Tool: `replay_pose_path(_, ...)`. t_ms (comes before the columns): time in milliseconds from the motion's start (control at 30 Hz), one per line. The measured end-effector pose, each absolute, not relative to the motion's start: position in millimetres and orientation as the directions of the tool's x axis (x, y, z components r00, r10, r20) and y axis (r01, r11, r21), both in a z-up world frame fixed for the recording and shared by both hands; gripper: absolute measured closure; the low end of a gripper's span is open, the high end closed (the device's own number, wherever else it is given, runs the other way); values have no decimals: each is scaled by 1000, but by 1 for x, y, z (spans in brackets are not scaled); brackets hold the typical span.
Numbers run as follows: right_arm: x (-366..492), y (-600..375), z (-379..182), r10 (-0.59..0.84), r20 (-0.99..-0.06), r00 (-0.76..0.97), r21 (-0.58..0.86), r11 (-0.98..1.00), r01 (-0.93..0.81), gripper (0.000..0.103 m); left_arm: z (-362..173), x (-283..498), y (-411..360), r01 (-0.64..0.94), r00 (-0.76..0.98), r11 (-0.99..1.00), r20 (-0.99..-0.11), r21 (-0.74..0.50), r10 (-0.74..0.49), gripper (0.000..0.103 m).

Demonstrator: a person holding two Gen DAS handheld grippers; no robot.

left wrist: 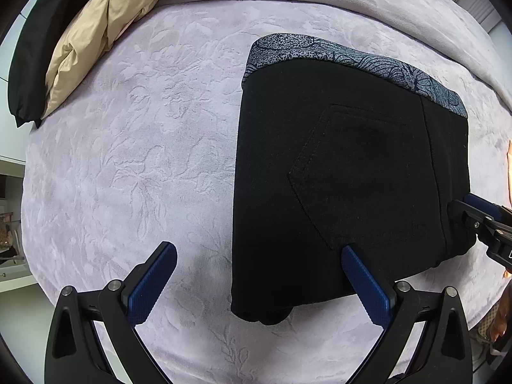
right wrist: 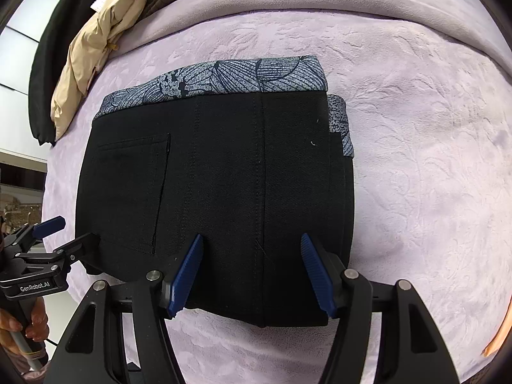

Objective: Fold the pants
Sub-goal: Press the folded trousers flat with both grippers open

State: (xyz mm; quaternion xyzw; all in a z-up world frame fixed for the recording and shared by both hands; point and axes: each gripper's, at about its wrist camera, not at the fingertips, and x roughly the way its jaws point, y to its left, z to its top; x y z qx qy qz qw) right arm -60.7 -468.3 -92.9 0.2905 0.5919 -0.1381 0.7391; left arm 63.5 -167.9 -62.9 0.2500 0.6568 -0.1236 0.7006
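One pair of black pants (left wrist: 345,172), folded into a compact rectangular bundle, back pocket uppermost, lying flat on a lilac embossed blanket (left wrist: 128,166). Patterned grey-blue lining (right wrist: 243,78) shows along the bundle's far edge. Left gripper (left wrist: 259,284): jaws spread wide, empty, at the bundle's near left corner, one pad (left wrist: 364,284) over the cloth. Right gripper (right wrist: 252,275): jaws parted, holding nothing, over the bundle's near edge. Beyond the pants, at the blanket's far left: one beige garment (left wrist: 96,32) beside one black garment (left wrist: 32,51).
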Motion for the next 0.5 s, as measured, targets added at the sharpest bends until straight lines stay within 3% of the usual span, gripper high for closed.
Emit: replay_pose_path(500, -59, -467, -93, 138, -955, 261, 264, 794, 548, 35, -64, 64, -167, 495, 107, 850, -983, 182, 148, 0)
